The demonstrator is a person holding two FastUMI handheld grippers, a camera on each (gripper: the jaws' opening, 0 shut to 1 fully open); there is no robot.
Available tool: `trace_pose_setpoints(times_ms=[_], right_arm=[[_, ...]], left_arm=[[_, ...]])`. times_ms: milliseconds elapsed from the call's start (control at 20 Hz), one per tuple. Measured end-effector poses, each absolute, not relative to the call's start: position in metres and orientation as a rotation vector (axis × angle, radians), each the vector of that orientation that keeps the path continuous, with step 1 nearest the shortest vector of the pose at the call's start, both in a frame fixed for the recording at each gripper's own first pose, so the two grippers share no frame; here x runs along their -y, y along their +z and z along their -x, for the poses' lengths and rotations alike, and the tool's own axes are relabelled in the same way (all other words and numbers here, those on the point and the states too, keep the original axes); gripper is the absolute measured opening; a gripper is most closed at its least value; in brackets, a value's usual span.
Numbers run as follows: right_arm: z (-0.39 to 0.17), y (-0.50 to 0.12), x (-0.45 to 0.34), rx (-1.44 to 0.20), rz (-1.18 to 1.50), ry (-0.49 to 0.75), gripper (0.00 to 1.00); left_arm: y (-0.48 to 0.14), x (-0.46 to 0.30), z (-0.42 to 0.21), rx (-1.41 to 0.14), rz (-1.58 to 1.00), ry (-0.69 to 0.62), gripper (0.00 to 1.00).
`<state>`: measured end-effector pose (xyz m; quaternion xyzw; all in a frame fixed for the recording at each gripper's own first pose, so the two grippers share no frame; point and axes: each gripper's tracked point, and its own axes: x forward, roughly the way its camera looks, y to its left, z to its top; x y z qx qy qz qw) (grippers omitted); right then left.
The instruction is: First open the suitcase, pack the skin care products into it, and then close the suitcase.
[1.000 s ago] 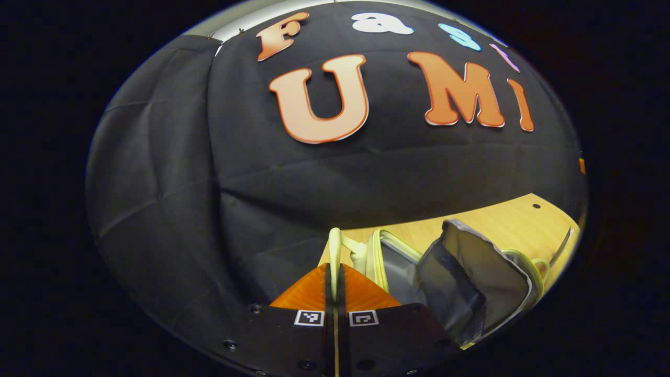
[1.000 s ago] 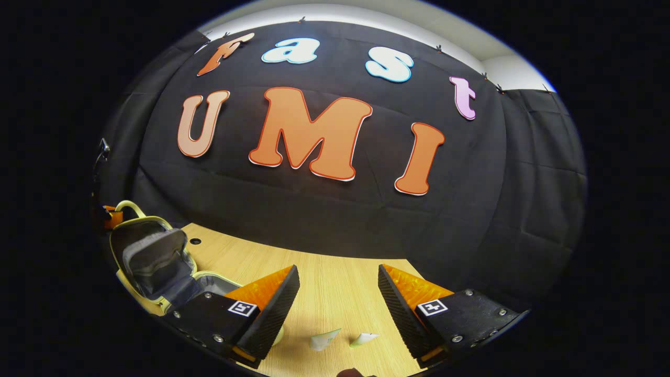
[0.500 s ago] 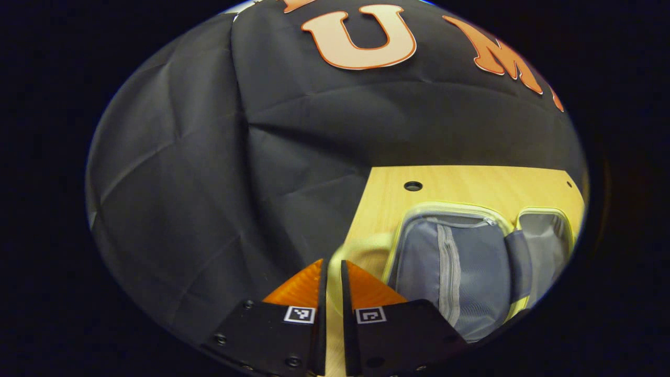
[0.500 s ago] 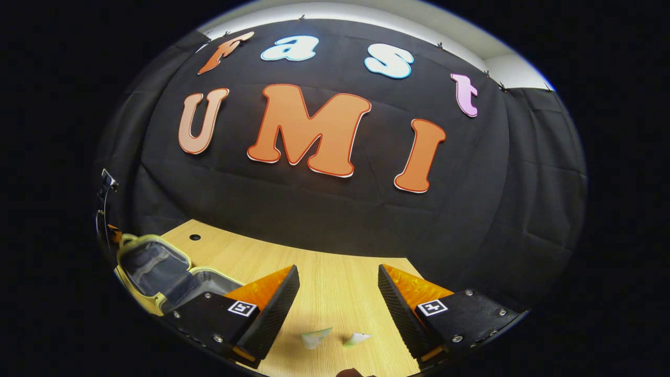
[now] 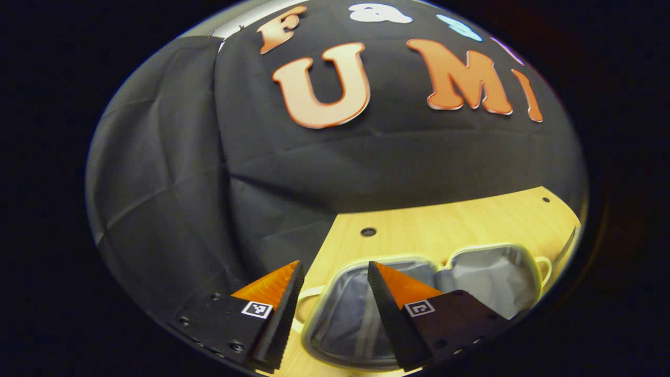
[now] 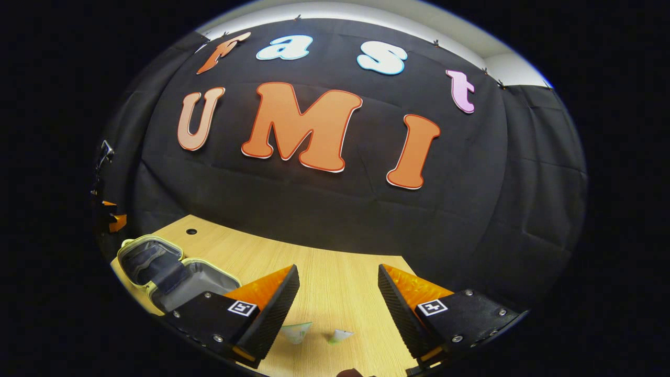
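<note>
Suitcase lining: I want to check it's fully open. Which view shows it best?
The left gripper view: the suitcase lies flat with both grey halves facing the camera. The right gripper view shows it small at the edge, partly hidden.

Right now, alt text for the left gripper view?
A small pale-yellow suitcase with grey lining lies fully open, both halves flat on the light wooden table. The left hand-held gripper hovers over its near half, orange-backed fingers spread apart and holding nothing, black cloth wall behind.

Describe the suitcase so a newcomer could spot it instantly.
Start at the wooden table before the black cloth wall. Near its left corner, by a small round hole, lies the suitcase. It lies flat and wide open, with pale yellow-green edging and grey lining, unlike the small packets.
</note>
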<state>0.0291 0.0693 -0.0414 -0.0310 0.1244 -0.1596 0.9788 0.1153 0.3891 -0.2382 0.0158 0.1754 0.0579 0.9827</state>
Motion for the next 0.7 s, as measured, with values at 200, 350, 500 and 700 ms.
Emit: trace_pose_setpoints(times_ms=[200,350,500,700], right_arm=[[-0.029,-0.057,-0.056,-0.256,0.028,-0.263,0.95],[-0.025,-0.063,-0.036,-0.245,0.019,-0.236,0.96],[-0.019,-0.076,-0.021,-0.256,0.005,-0.196,0.96],[-0.010,-0.098,0.000,-0.282,-0.017,-0.162,0.96]], left_arm=[[-0.189,-0.320,-0.099,-0.253,-0.080,0.056,0.85],[-0.165,-0.263,-0.092,-0.209,-0.066,0.020,0.93],[-0.155,-0.206,-0.078,-0.195,-0.079,-0.027,0.94],[-0.154,-0.129,-0.066,-0.205,-0.067,-0.112,0.94]])
